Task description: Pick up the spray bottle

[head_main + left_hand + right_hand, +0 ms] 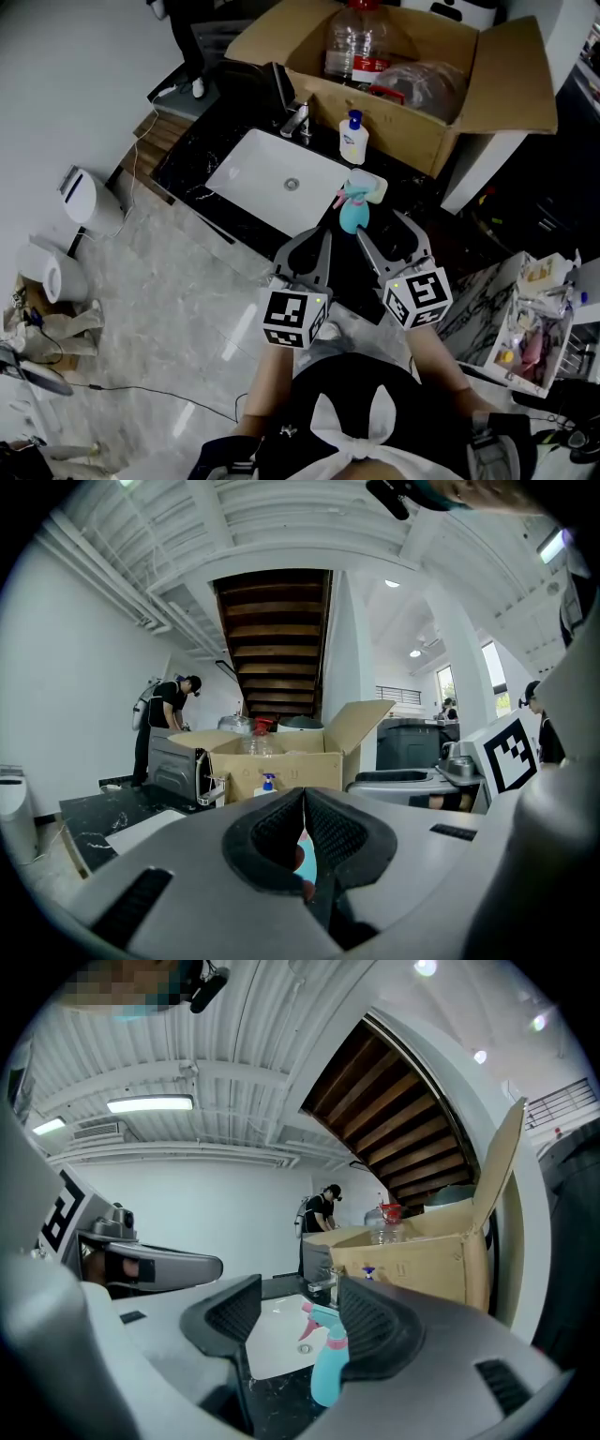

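Note:
The spray bottle (353,210) is teal with a pink trigger and stands upright on the black counter just right of the sink. My right gripper (385,231) is open just in front of it. In the right gripper view the spray bottle (328,1372) shows ahead between the spread jaws of that gripper (298,1297), close to the right one, and no pad touches it. My left gripper (325,234) is shut beside it on the left, with nothing held. In the left gripper view its jaws (303,795) meet, and a sliver of teal shows through the slit.
A white sink (262,169) with a faucet (298,120) is set into the black counter. Behind it are a blue-capped white bottle (353,139) and an open cardboard box (427,131) holding a large water bottle (356,42). A cluttered rack (534,328) stands at the right.

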